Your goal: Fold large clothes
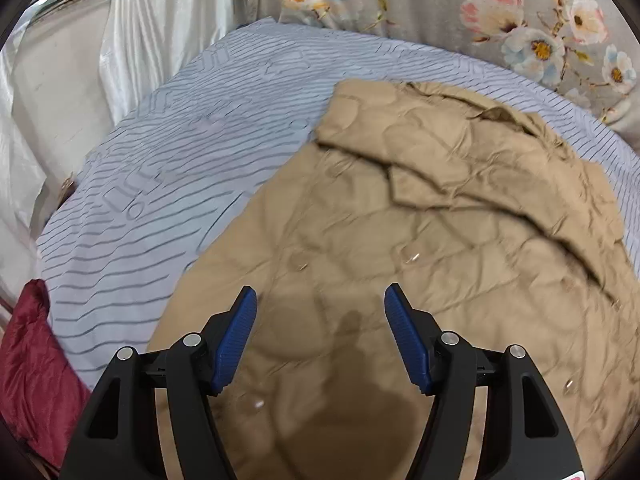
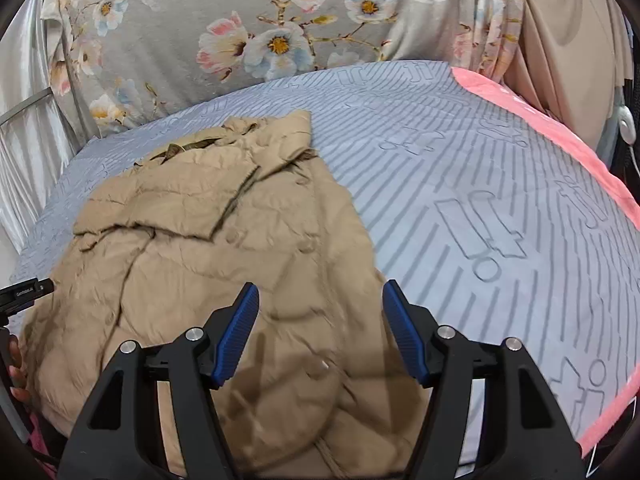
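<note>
A tan quilted jacket (image 1: 400,240) lies spread on a bed with a pale blue striped cover (image 1: 192,136); both sleeves are folded across its chest and the collar points to the far side. My left gripper (image 1: 320,304) hovers above the jacket's lower part, open, with nothing between its blue pads. In the right wrist view the same jacket (image 2: 208,248) fills the left half. My right gripper (image 2: 320,304) stands open over the jacket's near right edge, where it meets the cover (image 2: 480,200). Neither gripper holds any cloth.
A floral grey curtain (image 2: 260,32) hangs behind the bed. White satin drapes (image 1: 152,32) stand at the far left. A dark red cloth (image 1: 32,360) lies at the bed's near left edge. The cover has a pink border (image 2: 568,144) on the right. A hand (image 2: 18,372) holds the other gripper at left.
</note>
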Demonstrator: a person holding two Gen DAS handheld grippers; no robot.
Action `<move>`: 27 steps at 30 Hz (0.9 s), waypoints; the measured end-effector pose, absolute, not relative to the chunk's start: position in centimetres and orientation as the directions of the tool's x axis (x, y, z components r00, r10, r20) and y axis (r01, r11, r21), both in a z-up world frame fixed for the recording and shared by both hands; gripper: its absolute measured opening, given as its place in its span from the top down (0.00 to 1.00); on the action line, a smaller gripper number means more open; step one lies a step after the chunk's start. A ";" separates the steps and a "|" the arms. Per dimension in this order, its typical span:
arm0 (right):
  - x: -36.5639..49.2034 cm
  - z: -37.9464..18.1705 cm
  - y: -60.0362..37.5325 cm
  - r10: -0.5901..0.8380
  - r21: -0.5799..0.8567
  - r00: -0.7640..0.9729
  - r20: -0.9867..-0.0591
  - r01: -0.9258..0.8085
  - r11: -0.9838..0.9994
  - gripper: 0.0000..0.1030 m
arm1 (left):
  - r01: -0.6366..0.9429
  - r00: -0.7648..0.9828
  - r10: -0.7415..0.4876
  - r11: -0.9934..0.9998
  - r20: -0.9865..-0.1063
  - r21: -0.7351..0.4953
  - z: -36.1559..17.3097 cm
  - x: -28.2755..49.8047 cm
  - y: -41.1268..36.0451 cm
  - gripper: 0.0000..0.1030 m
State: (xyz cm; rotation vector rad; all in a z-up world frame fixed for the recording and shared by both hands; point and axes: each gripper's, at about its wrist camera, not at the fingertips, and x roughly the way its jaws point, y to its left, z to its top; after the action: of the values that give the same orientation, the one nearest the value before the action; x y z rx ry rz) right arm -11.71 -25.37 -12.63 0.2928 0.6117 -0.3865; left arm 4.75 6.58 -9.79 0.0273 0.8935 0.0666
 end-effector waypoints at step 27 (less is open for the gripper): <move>-16.1 -16.9 -25.1 -0.071 0.271 0.719 -0.692 0.349 0.897 0.63 | -0.072 0.493 -0.081 0.988 -0.866 -0.133 -12.5 2.0 17.4 0.55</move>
State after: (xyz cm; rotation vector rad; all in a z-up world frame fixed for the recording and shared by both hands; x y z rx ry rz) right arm -16.15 -25.13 -16.86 0.4024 0.7368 -0.2390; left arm 2.03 17.44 -12.48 -0.1594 1.0567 -0.0052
